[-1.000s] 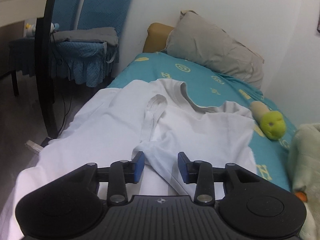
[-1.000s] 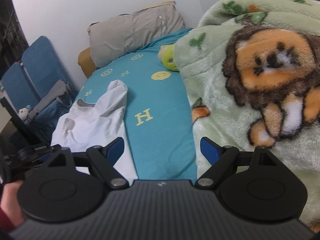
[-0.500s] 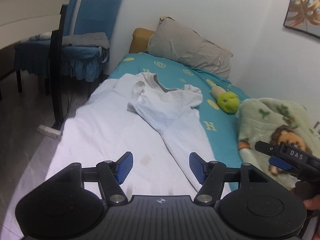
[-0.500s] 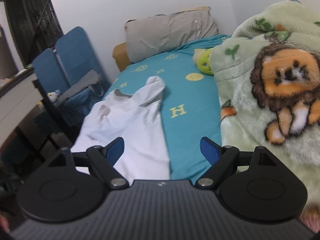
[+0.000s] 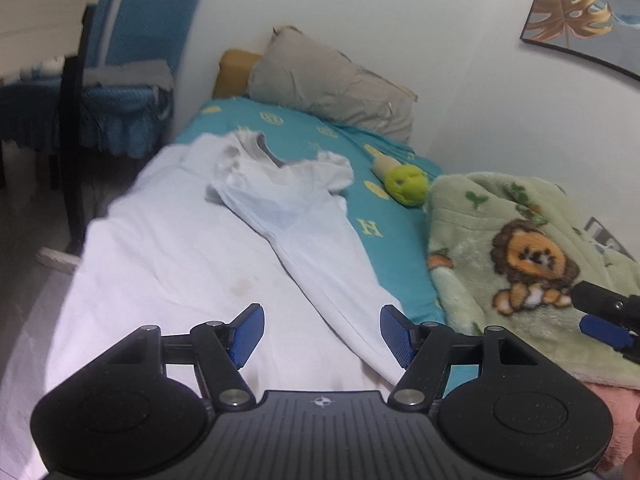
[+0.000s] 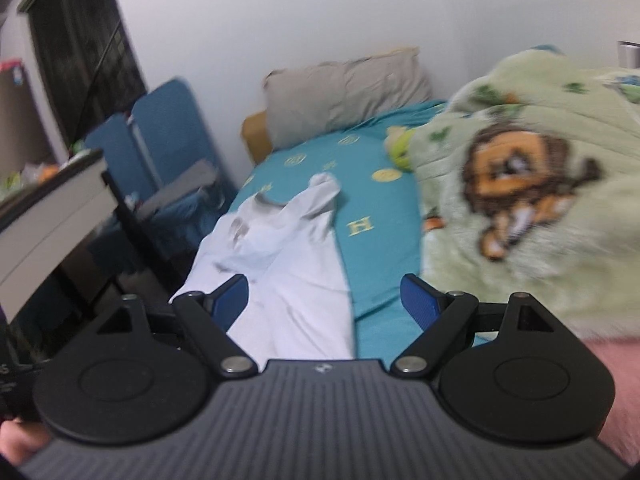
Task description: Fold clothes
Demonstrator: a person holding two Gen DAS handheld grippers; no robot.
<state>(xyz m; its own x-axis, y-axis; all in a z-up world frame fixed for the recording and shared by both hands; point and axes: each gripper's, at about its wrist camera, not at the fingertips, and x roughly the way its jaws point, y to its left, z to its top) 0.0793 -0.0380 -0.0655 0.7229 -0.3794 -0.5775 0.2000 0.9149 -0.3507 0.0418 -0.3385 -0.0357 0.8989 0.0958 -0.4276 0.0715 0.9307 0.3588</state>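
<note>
Here the left gripper (image 5: 322, 330) and the right gripper (image 6: 325, 300) both hang with jaws spread wide and empty above the crumpled white shirt (image 5: 296, 216) on the teal bedsheet (image 5: 394, 256).

the left wrist view looks from the foot of the bed (image 5: 400, 240) along its length toward the pillow (image 5: 332, 84) and wall, sitting low and near the white garment (image 5: 304, 220). the right wrist view faces the same way from further right, close to the lion blanket (image 6: 520, 184). both share bed, pillow, garment, blanket and blue chairs (image 6: 160, 140).
</note>
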